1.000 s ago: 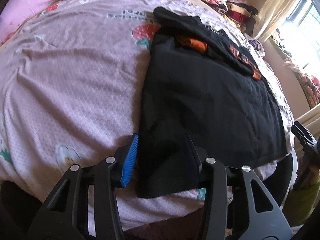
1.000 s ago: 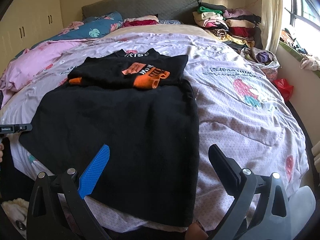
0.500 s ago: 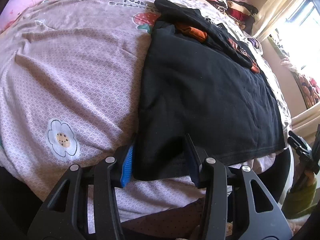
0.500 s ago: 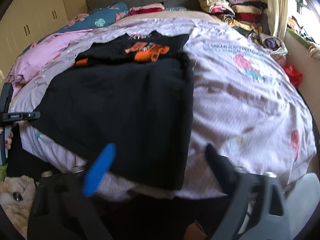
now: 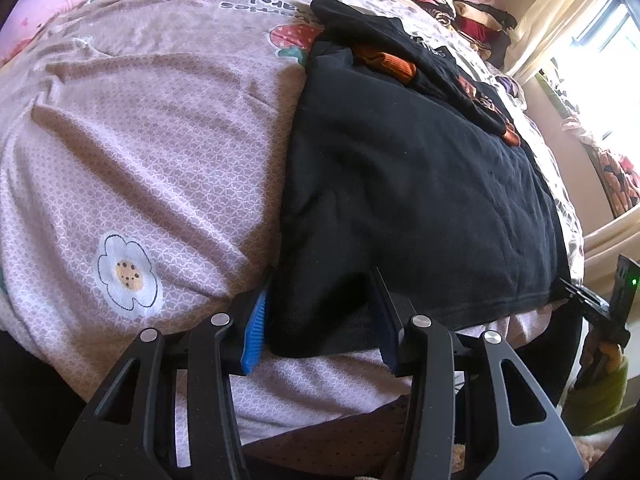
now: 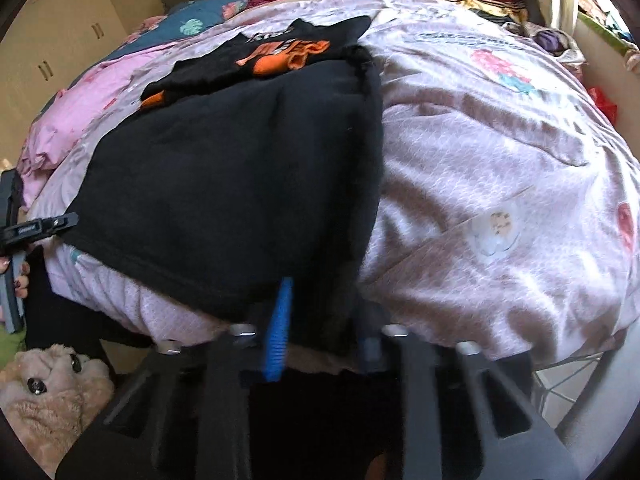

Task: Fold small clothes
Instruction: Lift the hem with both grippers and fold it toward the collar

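Observation:
A black garment (image 5: 420,184) with orange cuffs and print lies flat on the bed, its sleeves folded across the far end (image 6: 288,52). Its hem hangs at the near edge of the bed. My left gripper (image 5: 320,312) has its jaws around the hem's left corner, partly closed, with the black cloth between the fingers. My right gripper (image 6: 320,320) is at the hem's right corner (image 6: 320,280), jaws narrowed around the cloth; this view is blurred. Each gripper also shows at the edge of the other's view, the right one (image 5: 592,308) and the left one (image 6: 36,228).
The bed has a lilac quilt (image 5: 140,140) with flower and strawberry prints. Stacks of folded clothes (image 5: 452,4) sit at the far corner by the curtain. A pink blanket (image 6: 72,120) lies at the left. A plush toy (image 6: 44,388) sits on the floor.
Both grippers have moved down to the garment's hem at the bed edge. Their jaws have narrowed around the two hem corners.

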`<state>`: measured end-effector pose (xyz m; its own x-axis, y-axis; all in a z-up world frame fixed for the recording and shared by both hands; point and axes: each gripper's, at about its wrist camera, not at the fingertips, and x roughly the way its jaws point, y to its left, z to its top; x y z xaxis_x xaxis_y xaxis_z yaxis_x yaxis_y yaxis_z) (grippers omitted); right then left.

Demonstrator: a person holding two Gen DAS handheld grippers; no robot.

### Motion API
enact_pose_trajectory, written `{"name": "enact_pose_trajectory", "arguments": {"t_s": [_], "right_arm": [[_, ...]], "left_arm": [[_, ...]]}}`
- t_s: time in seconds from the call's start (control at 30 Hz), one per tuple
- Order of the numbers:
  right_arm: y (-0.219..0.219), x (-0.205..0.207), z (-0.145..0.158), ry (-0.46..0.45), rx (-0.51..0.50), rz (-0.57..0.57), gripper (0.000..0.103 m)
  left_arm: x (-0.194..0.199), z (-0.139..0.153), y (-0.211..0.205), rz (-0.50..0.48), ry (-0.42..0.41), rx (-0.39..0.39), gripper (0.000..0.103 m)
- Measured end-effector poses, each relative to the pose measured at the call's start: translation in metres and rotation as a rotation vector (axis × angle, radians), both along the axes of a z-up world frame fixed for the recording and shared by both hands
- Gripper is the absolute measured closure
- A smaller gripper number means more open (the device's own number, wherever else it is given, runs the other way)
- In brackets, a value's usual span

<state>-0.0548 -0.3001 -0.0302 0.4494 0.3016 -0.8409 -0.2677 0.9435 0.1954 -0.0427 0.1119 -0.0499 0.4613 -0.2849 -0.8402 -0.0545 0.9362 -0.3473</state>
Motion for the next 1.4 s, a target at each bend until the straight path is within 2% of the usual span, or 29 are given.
{"name": "enact_pose_trajectory", "arguments": {"t_s": [0.23,0.33,0.4,0.47,0.77,1.03,1.4], "right_arm": [[0.004,-0.008,0.026,-0.103,0.083,0.072,0.094],[0.001,-0.006,0.037,-0.141,0.121,0.068,0.094],[-0.002,-0.004,0.044,-0.167,0.143,0.056,0.094],[-0.005,-0.002,0.05,-0.187,0.159,0.045,0.094],[-0.011,0.0,0.069,-0.263,0.205,-0.001,0.094],[-0.021,0.004,0.081,-0.312,0.23,-0.059,0.094],[-0.022,0.017,0.1,-0.381,0.247,-0.11,0.094]], "left_arm": [[-0.001,0.0,0.001,0.001,0.003,0.001,0.067],[-0.002,0.002,0.001,0.002,0.005,0.014,0.082],[-0.002,0.005,0.0,0.001,0.0,0.004,0.096],[-0.005,0.012,-0.002,-0.005,-0.019,0.012,0.099],[-0.011,0.054,0.005,0.01,-0.143,-0.03,0.1],[0.002,0.085,0.016,0.067,-0.244,-0.088,0.1],[0.018,0.112,0.02,0.088,-0.327,-0.108,0.1]]}}
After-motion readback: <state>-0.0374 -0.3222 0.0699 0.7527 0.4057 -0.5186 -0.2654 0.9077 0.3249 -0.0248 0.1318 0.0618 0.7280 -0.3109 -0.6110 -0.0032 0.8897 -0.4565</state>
